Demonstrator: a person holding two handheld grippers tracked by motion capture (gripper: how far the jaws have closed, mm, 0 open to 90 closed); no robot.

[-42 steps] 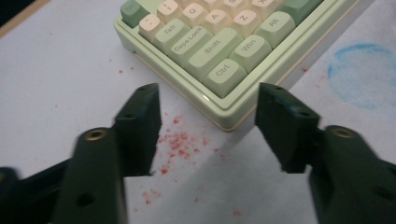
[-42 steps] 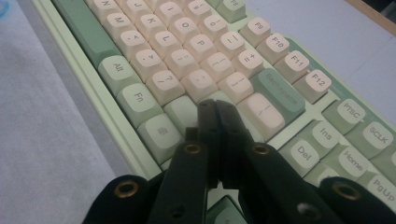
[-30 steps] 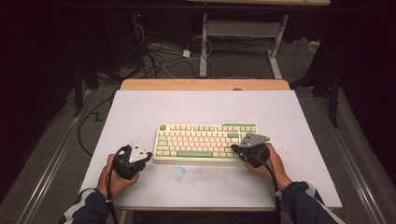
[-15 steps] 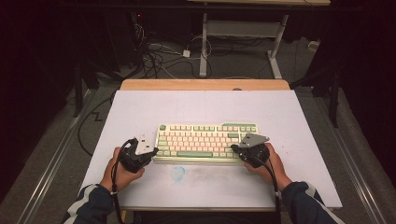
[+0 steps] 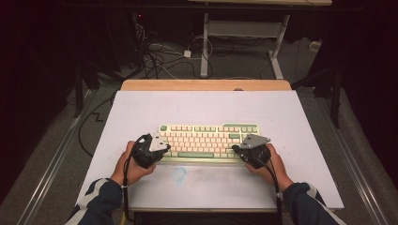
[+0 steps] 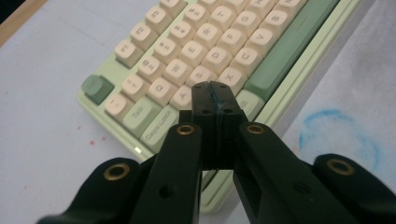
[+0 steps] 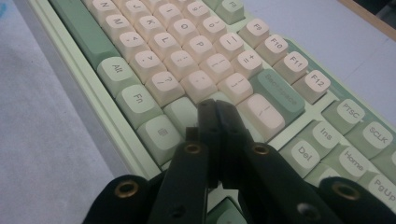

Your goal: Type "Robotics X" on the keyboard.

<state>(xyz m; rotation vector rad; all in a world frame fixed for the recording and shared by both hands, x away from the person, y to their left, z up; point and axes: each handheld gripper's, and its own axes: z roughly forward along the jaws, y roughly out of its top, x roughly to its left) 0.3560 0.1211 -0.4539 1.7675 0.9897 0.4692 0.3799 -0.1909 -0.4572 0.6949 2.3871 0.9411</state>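
1. Keyboard (image 5: 206,143), pale green plastic with cream keycaps, lies mid-way across the white table (image 5: 141,112), near its front edge.
2. Left gripper (image 6: 214,91), jaws pressed together and empty, hovers over the keyboard's A–Z corner; right gripper (image 7: 215,109), likewise closed on nothing, over its right Shift area.
3. Best press: descend straight, one key per tip.
4. Count: one keyboard, two grippers, one blue ring stain (image 5: 179,173) in front of the keyboard.
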